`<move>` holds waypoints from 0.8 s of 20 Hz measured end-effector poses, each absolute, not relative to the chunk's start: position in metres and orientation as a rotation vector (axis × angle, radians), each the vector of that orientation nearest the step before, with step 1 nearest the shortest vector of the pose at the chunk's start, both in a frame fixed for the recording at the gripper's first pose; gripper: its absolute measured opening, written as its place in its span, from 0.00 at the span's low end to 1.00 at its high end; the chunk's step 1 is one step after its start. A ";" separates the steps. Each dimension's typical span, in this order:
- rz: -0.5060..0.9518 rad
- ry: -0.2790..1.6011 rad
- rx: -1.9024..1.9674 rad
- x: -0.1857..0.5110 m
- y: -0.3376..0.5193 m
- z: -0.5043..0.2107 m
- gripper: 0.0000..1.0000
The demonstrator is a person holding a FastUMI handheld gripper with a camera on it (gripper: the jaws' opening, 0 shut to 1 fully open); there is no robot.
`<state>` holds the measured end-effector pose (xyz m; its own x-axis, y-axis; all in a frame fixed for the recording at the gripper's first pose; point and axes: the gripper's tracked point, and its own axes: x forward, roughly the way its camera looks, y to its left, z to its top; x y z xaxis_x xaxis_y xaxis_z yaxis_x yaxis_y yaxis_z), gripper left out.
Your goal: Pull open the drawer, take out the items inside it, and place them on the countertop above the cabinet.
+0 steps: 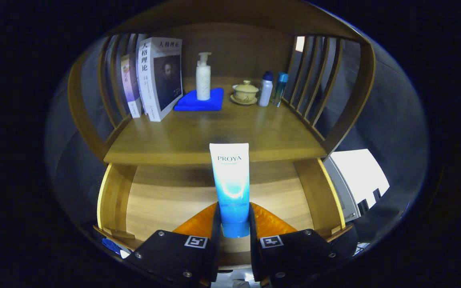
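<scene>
Jaws of the gripper [234,224] closed on blue-and-white plastic cosmetic tube [230,180], long axis toward 12 o'clock, above open wooden drawer [166,196]; wooden tabletop [198,136] lies beyond at 12 o'clock.

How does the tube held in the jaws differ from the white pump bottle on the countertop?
The tube is clamped between the gripper's jaws above the open drawer; the pump bottle stands free on a blue cloth at the back of the countertop. The tube is flat, white fading to blue, with a blue cap; the pump bottle is round, white throughout, with a pump head. Both stand upright.
</scene>
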<state>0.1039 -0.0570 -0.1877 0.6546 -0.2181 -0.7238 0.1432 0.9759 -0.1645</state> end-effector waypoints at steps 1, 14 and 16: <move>-0.204 0.821 -0.096 0.112 -0.058 -0.183 0.33; -0.119 0.795 -0.158 0.229 -0.042 -0.203 0.34; -0.111 0.811 -0.176 0.237 -0.045 -0.214 0.34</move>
<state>0.2373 -0.0449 -0.2136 0.6841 -0.1658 -0.7103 0.0308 0.9795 -0.1989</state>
